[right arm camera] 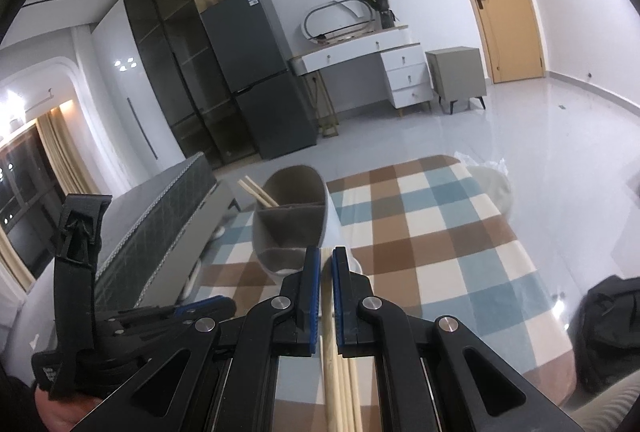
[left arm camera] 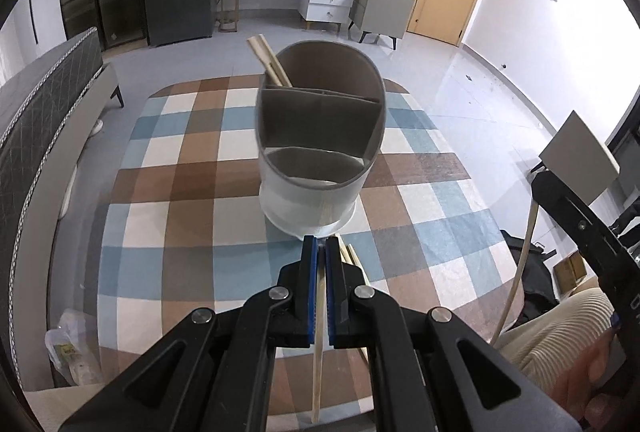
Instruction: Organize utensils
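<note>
checkered table point(left arm camera: 168, 216) | utensil holder point(left arm camera: 312, 187) | loose chopsticks point(left arm camera: 352, 256)

grey divided holder point(left arm camera: 320, 151) upright; two chopsticks point(left arm camera: 269, 60) lean inside.

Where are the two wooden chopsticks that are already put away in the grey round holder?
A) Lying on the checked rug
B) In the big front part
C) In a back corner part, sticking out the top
C: in the left wrist view, the two pale wooden chopsticks lean out of the rear left compartment of the grey round divided holder, while its front compartment looks empty.
</note>
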Motion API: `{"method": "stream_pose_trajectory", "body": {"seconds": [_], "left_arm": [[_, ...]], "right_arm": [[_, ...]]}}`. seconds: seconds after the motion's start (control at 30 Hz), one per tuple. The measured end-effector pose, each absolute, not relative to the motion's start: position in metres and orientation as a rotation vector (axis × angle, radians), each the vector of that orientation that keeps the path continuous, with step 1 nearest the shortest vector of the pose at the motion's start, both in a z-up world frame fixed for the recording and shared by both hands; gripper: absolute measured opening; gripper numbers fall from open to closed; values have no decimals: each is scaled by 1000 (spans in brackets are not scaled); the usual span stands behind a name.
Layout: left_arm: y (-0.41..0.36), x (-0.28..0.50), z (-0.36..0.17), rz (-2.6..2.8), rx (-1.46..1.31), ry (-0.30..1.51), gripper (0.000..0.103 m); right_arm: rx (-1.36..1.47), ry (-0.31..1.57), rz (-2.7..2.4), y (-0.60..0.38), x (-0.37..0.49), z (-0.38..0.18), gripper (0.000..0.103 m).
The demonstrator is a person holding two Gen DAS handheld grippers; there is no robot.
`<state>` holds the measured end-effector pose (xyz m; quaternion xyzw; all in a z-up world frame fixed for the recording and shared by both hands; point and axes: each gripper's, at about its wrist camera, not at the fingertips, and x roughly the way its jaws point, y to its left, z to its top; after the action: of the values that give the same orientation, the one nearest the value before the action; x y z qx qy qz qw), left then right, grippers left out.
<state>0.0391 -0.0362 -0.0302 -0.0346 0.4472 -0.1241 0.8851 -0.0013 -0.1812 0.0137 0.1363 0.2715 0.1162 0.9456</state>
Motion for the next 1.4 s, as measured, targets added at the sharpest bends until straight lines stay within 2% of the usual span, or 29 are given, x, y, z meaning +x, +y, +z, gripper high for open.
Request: {"method": "stream_pose_trajectory", "body": {"seconds": [0.4, 0.77, 1.03, 1.2, 1.4], "left_arm": [[-20, 40, 22, -309, -104, 876, 0], [2, 59, 120, -368, -192, 704, 0], [16, 97, 169, -361, -226, 599, 0], [19, 130, 164, -345, -238, 577, 0], [30, 167, 142, -292, -281, 561, 0]], "right_arm": [[278, 453, 237, -182, 8, 52, 5], [268, 325, 230, -180, 49, 107, 5], [237, 198, 241, -164, 97, 136, 5], [200, 120, 283, -144, 131, 135, 5], [194, 132, 318, -128, 166, 111, 5]]}}
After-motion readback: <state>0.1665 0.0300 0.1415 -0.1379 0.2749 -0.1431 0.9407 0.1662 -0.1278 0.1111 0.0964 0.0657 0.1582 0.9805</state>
